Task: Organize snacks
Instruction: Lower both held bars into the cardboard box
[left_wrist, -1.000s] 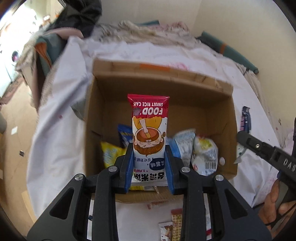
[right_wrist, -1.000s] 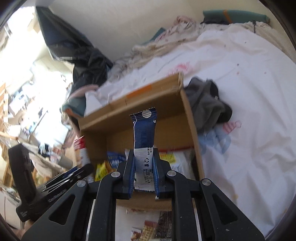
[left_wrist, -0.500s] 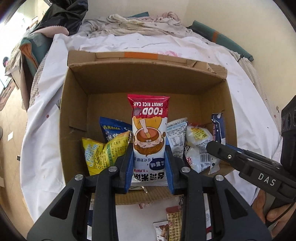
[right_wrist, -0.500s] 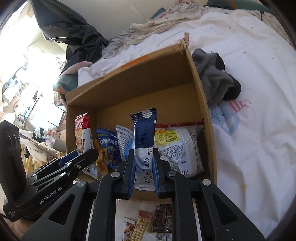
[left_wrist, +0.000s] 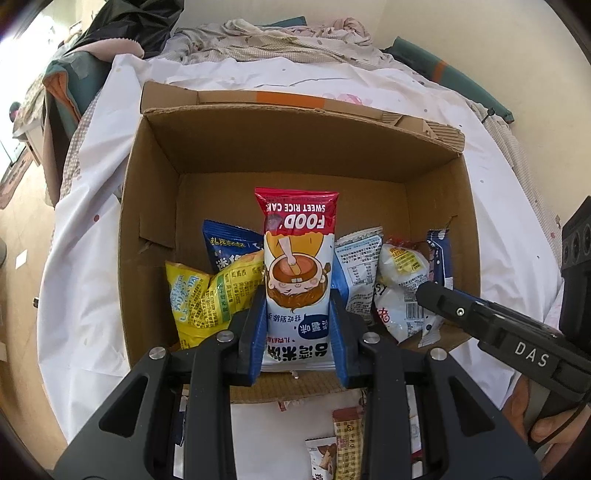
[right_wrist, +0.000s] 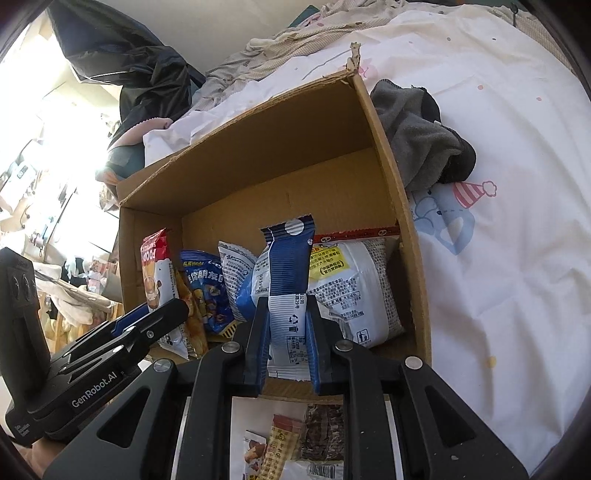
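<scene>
While each hand-held gripper hangs over the box (left_wrist: 155, 206), left (left_wrist: 297, 325) pinches rice-cake packet (left_wrist: 297, 266), right (right_wrist: 287, 332) blue packet (right_wrist: 290, 266).

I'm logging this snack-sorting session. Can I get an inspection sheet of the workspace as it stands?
Surface: white bedsheet, wrinkled.
Job's things: cardboard box open, several snack packets standing inside; loose packets lie in front of it.
Clutter: grey cloth beside the box; black bag behind.
Grippers: left gripper shut on red rice cake packet; right gripper shut on blue-white packet.
Cables: nothing seen.
Surroundings: bedding heaped against the wall.
</scene>
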